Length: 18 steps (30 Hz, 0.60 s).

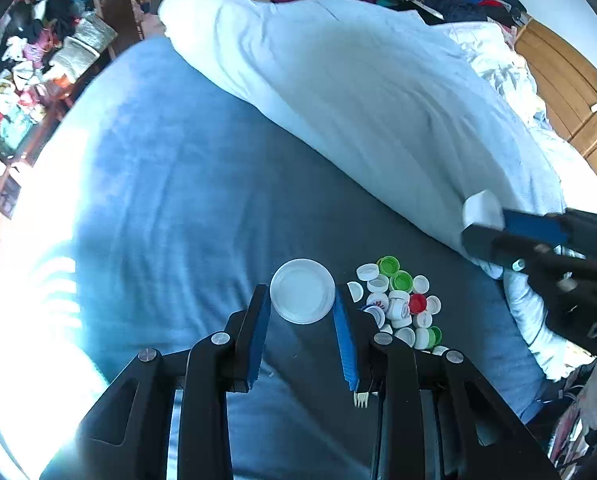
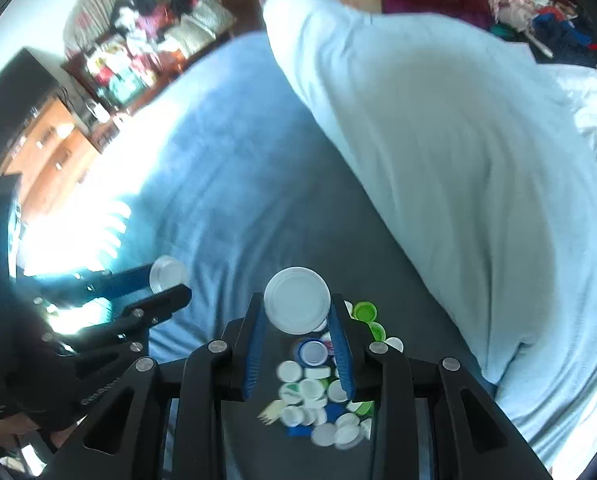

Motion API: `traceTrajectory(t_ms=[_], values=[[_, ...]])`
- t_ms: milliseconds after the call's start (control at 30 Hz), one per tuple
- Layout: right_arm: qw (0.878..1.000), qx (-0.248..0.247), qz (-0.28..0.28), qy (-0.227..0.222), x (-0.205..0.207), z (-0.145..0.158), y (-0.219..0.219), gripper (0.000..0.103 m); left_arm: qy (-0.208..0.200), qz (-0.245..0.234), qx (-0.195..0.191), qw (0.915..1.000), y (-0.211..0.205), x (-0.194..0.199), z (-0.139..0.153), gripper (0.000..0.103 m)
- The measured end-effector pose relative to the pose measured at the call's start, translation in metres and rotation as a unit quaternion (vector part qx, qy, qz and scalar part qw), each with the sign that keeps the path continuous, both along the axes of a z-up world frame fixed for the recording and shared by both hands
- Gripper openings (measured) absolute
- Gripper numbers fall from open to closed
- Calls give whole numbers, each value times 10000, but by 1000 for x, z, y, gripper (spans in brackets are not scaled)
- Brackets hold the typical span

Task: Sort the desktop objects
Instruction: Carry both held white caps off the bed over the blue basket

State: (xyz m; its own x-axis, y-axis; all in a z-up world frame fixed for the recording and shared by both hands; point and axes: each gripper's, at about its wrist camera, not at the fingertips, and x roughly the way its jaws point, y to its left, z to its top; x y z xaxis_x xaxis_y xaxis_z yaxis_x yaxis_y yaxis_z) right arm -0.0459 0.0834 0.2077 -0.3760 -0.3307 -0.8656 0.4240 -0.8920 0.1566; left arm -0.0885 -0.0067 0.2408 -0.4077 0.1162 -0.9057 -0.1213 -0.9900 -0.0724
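My left gripper (image 1: 302,300) is shut on a white round plastic cup (image 1: 302,291), seen mouth-on, held above the dark mat (image 1: 298,208). It also shows in the right wrist view (image 2: 169,276) at the left. My right gripper (image 2: 297,310) is shut on a second white round cup (image 2: 297,300), seen bottom-on, above a pile of bottle caps (image 2: 318,392). In the left wrist view the right gripper (image 1: 483,216) comes in from the right, and the cap pile (image 1: 398,304) of white, green, red and blue caps lies right of my left fingers.
A small wooden fork (image 2: 272,410) lies by the caps. A big white pillow (image 1: 358,92) lies behind the mat on the blue bedsheet (image 1: 158,168). Cluttered shelves (image 1: 26,80) stand at the left, a wooden wardrobe (image 1: 570,92) at the right.
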Motion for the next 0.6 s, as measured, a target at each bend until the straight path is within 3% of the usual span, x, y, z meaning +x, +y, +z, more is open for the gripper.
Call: traceTrajectory(t_ms=[333, 600], values=[[9949, -231, 578, 795, 40, 111, -66, 34, 603, 544, -115, 9966, -75, 32, 95, 27], [9872, -297, 1081, 1131, 68, 154, -124, 34, 879, 1022, -252, 9906, -129, 42, 118, 27]])
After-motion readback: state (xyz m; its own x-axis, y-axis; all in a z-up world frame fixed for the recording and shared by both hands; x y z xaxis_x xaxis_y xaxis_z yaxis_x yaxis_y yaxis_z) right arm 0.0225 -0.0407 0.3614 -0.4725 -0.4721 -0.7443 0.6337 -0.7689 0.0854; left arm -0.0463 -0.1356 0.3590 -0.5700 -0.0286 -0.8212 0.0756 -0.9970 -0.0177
